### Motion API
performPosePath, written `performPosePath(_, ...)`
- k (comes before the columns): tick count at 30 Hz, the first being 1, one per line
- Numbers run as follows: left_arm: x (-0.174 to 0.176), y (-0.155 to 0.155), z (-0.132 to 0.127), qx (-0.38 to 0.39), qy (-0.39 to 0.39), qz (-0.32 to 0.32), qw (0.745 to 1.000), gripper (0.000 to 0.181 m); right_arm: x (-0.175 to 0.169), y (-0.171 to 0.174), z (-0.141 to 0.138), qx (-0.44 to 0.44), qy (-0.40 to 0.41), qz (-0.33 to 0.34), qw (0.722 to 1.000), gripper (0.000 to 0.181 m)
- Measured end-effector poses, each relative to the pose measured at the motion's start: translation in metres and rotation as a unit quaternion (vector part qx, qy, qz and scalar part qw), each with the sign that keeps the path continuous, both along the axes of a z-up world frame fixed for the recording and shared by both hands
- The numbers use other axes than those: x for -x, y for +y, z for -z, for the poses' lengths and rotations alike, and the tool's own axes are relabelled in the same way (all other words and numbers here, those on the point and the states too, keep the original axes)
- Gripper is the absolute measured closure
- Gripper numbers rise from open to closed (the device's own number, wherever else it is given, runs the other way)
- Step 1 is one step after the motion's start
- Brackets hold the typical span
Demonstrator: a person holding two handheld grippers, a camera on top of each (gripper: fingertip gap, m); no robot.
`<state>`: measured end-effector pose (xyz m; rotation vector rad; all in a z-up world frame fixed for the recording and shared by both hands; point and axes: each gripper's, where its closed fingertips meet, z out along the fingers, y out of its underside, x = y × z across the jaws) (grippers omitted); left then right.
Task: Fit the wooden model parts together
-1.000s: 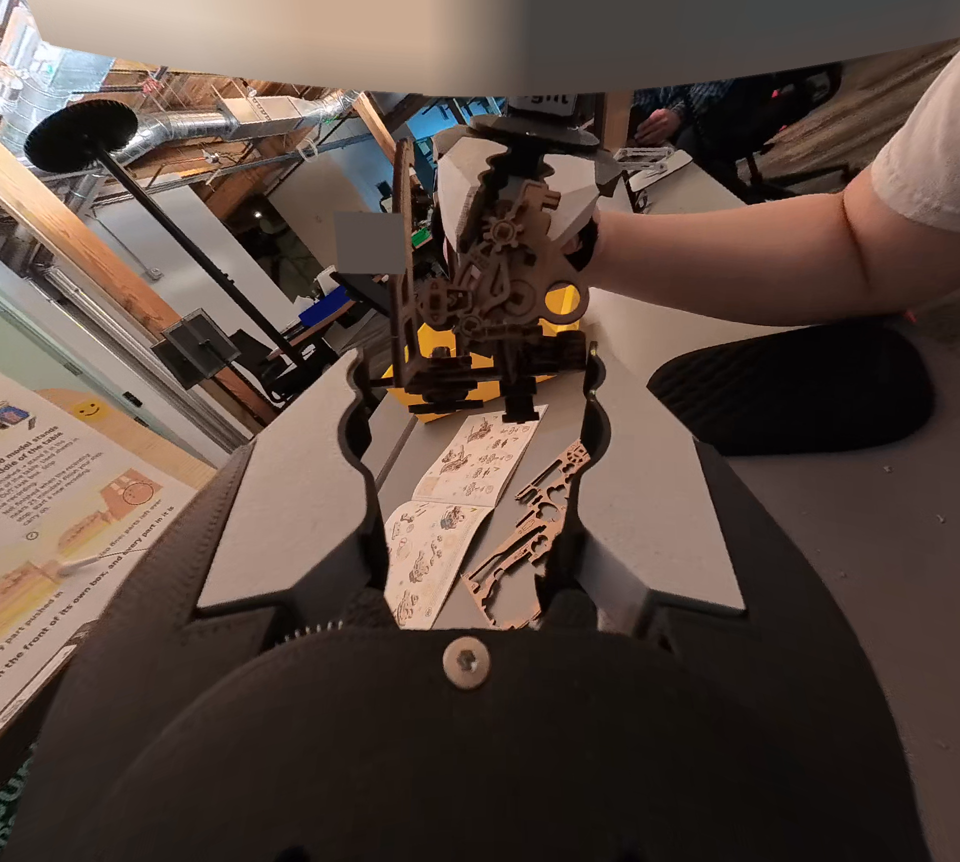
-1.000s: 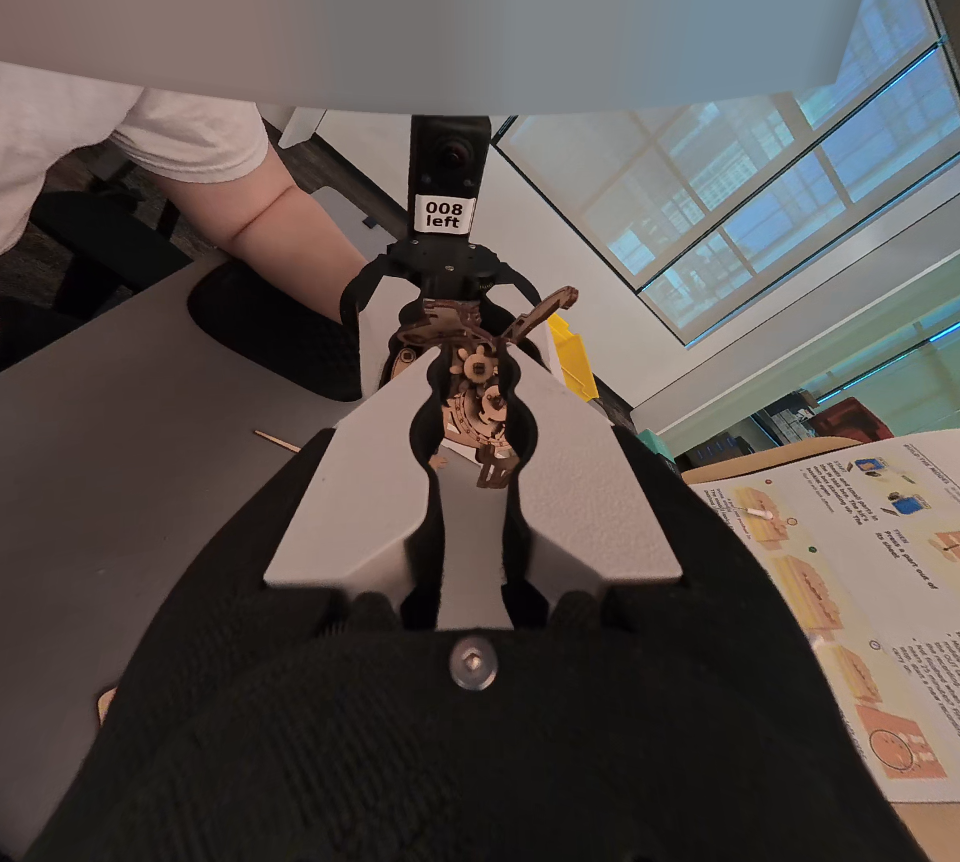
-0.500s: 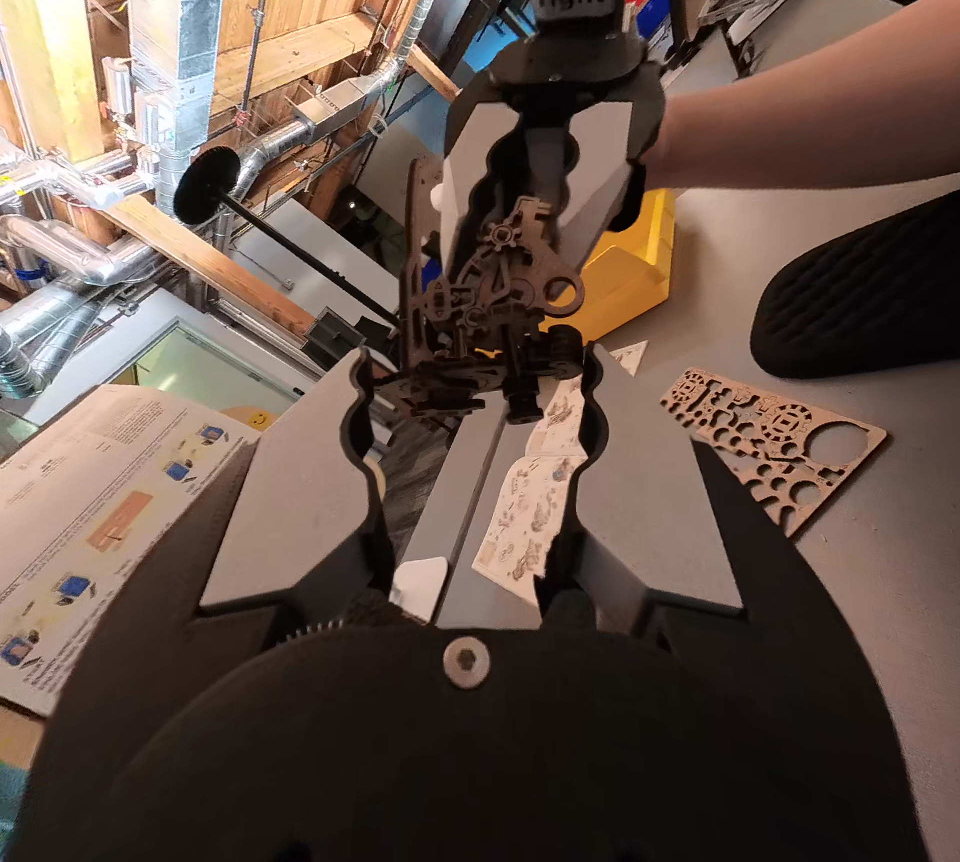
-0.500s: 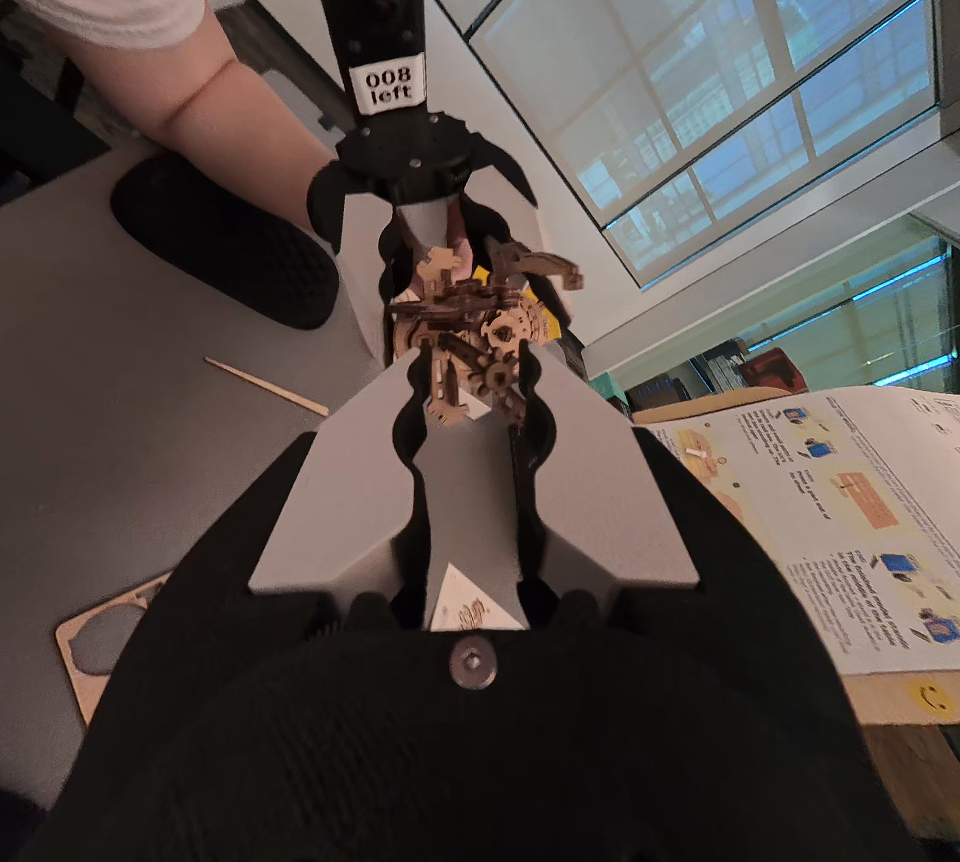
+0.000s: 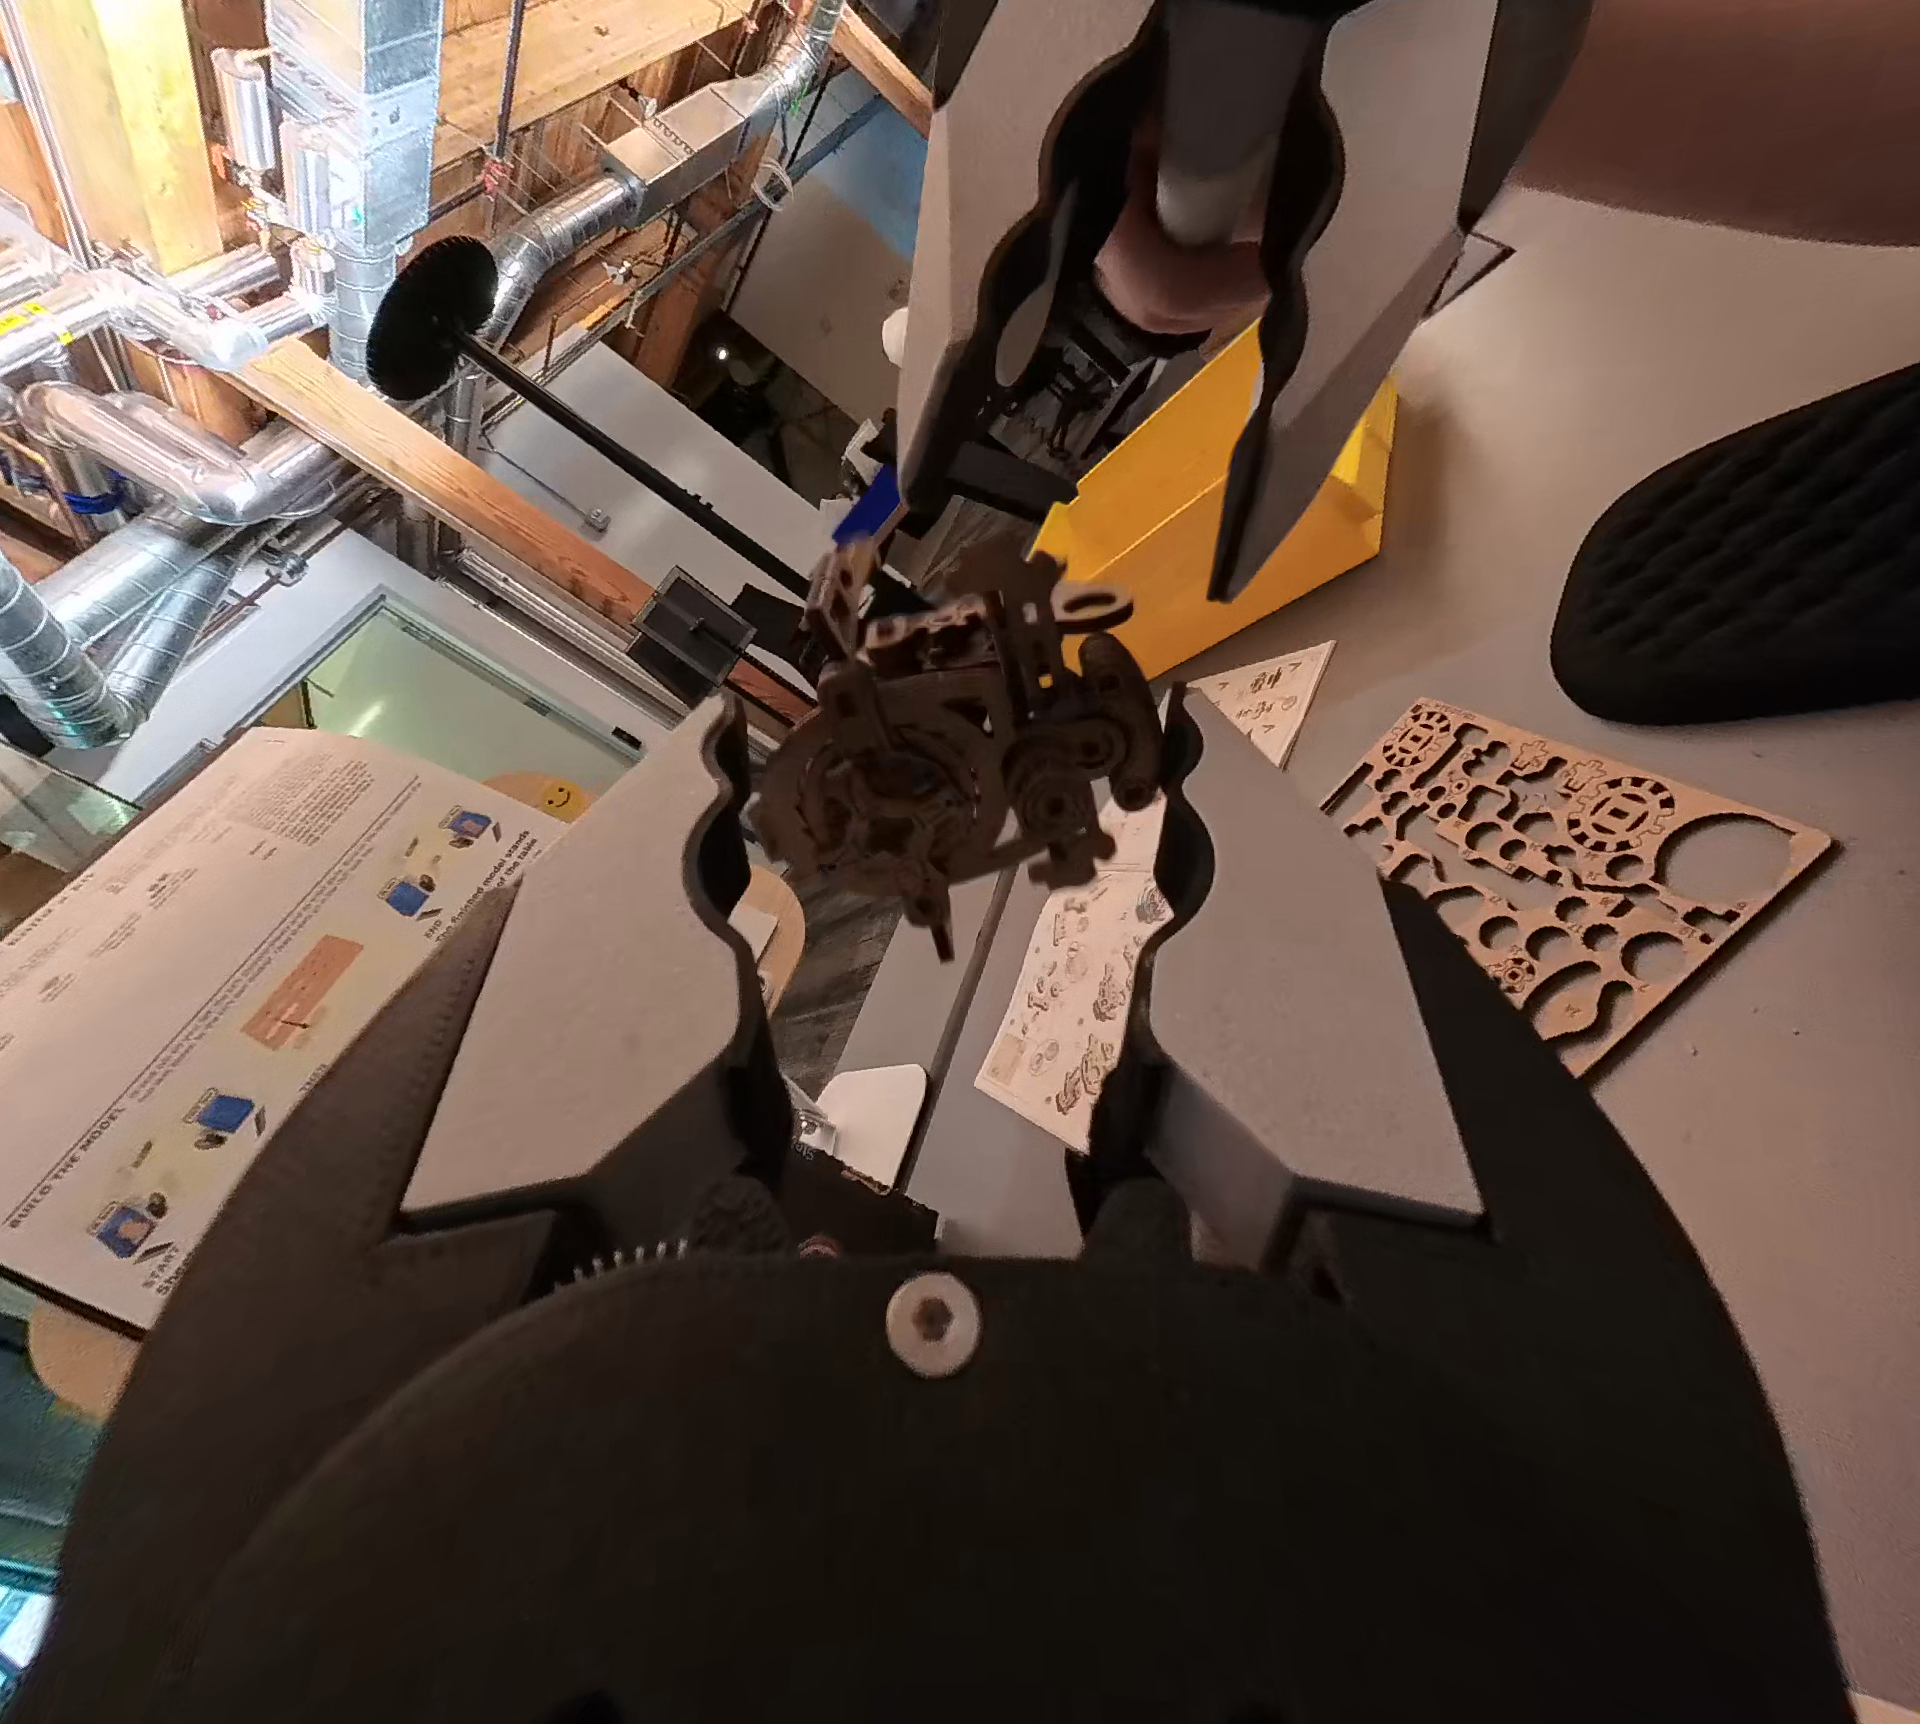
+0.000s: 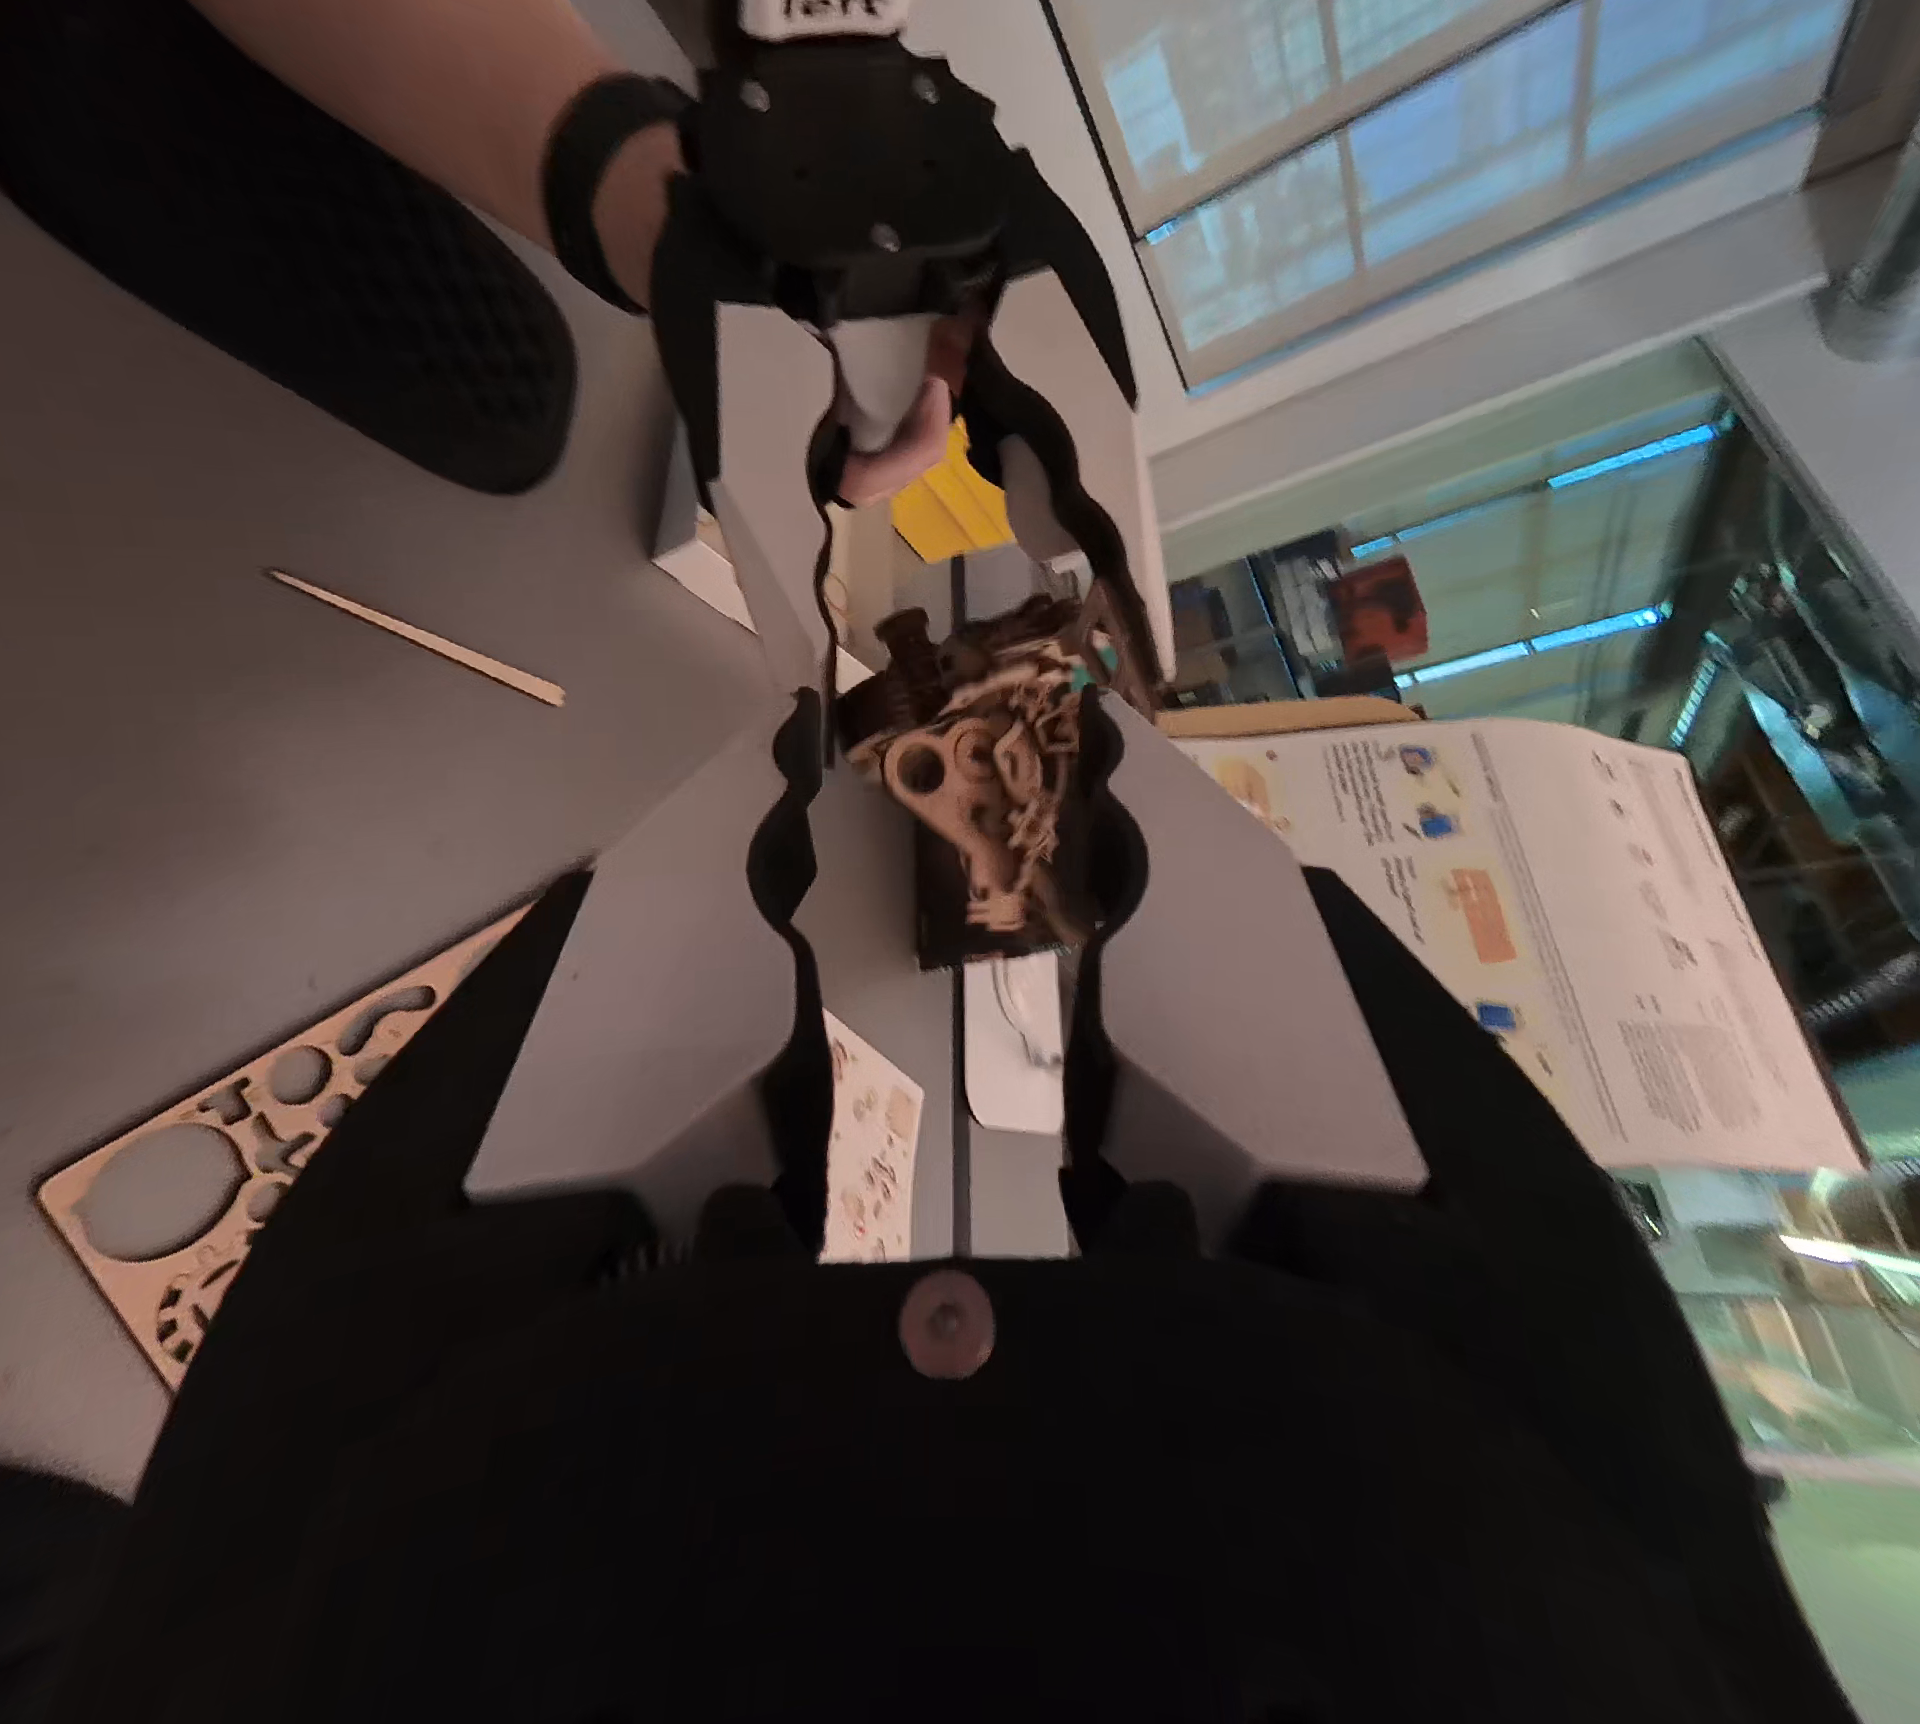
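The wooden model (image 5: 951, 765), a dark assembly of gears and frames, sits between the tips of my left gripper (image 5: 951, 718), which is shut on it and holds it above the table. My right gripper (image 5: 1075, 536) hangs just above it with its jaws wide apart, not gripping. In the right wrist view the model (image 6: 977, 791) lies between my right gripper's (image 6: 951, 708) open fingers, close to the right finger, with a gap on the left. The left gripper (image 6: 982, 677) faces it from above. How the model's far side meets the fingers is hidden.
On the grey table (image 5: 1766, 1155) lie a punched-out wooden parts sheet (image 5: 1558, 864), a small instruction booklet (image 5: 1081, 988), a black pad (image 5: 1766, 552) and a yellow bin (image 5: 1195, 531). A thin wooden stick (image 6: 416, 635) lies left. A large printed sheet (image 6: 1558, 926) lies at the table's edge. The grippers are tip to tip, or close to it.
My right gripper has opened and let go of the model, which now stays in the left gripper alone and has tilted. Both grippers have moved closer together and tipped down towards the table.
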<state>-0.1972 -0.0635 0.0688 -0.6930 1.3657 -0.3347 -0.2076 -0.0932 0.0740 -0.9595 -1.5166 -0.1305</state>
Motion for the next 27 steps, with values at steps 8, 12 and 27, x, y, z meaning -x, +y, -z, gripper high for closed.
performPosePath(8, 0.004, -0.002, 0.006, -0.062, -0.014, 0.008, 0.998, 0.168, -0.012, 0.021, 0.011, 0.082, 0.045, -0.011, 0.996, 0.129)
performPosePath(12, 0.007, 0.011, 0.008, 0.017, 0.009, 0.003, 1.000, 0.164, -0.022, 0.035, 0.023, 0.117, 0.053, -0.014, 0.992, 0.132)
performPosePath(27, 0.070, 0.045, 0.017, 0.247, -0.004, -0.064, 0.967, 0.148, -0.053, -0.018, 0.096, 0.322, 0.113, 0.008, 0.940, 0.133)
